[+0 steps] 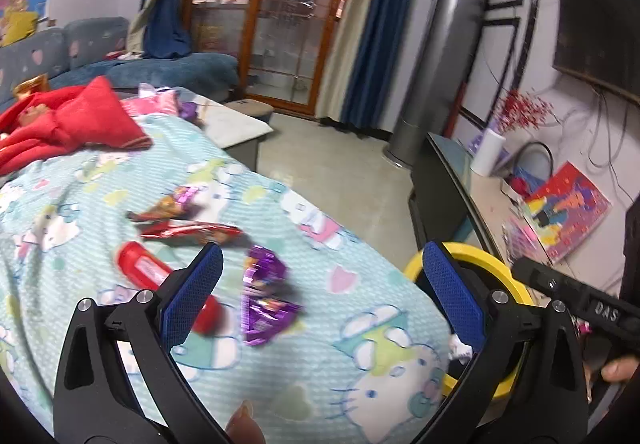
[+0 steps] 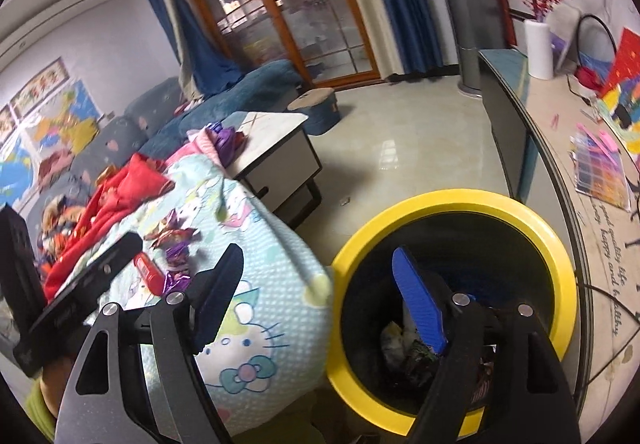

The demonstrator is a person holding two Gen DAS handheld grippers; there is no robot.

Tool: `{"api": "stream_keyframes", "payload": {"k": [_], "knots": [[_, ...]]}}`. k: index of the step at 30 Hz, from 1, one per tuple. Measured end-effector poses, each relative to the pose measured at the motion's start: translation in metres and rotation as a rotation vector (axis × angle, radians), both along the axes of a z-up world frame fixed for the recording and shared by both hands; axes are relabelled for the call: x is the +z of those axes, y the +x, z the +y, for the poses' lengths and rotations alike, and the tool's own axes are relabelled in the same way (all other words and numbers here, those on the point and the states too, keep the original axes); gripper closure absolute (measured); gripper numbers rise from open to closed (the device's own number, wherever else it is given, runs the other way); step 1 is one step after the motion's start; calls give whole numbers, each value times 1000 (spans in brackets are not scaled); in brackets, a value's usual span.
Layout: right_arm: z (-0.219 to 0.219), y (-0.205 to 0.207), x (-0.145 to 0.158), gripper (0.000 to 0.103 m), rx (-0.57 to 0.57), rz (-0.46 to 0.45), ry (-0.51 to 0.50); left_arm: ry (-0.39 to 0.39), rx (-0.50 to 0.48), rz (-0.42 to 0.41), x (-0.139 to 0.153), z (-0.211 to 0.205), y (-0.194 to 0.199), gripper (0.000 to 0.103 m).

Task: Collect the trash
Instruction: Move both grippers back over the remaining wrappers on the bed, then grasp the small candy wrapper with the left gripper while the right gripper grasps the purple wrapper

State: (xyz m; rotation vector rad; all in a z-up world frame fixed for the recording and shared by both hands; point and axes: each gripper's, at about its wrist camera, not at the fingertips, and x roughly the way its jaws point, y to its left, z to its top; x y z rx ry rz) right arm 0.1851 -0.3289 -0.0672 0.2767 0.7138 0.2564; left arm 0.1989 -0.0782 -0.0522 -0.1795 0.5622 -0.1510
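Observation:
Several wrappers lie on a light blue cartoon-print blanket (image 1: 304, 368): two purple ones (image 1: 266, 284), a red one (image 1: 192, 232), a brown one (image 1: 172, 206) and a red tube (image 1: 160, 276). My left gripper (image 1: 320, 292) is open and empty, just above the purple wrappers. My right gripper (image 2: 320, 292) is open and empty, over the near rim of a yellow-rimmed black bin (image 2: 560, 256) that holds some trash (image 2: 404, 344). The bin also shows in the left wrist view (image 1: 508, 280), beside the blanket's right edge. The wrappers show small in the right wrist view (image 2: 176, 248).
Red clothing (image 1: 68, 124) lies at the blanket's far left. A white low table (image 2: 276, 148) stands beyond the blanket. A long counter (image 2: 580, 204) with papers and a paper roll (image 2: 540, 48) runs along the right wall. Tiled floor (image 2: 400, 148) lies between them.

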Motion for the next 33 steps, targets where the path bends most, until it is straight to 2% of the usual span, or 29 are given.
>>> {"api": "stream_keyframes", "payload": {"k": [9,15,24,28,33], "knots": [[50,7,5,29,108,-4,-39,-28,124,-7,-1,55,5,11],[99,17,2,29,208,3,-61,-64,207,20,-4,91,14,11],[154,37,-14,29,310,41,-85,-91,247,90,-12,130,39,11],[171,47,-24,31,337,69,-88,-100,238,140,-24,140,51,20],[185,61,-38,41,344,116,-83,-186,223,214,-42,153,66,32]]}}
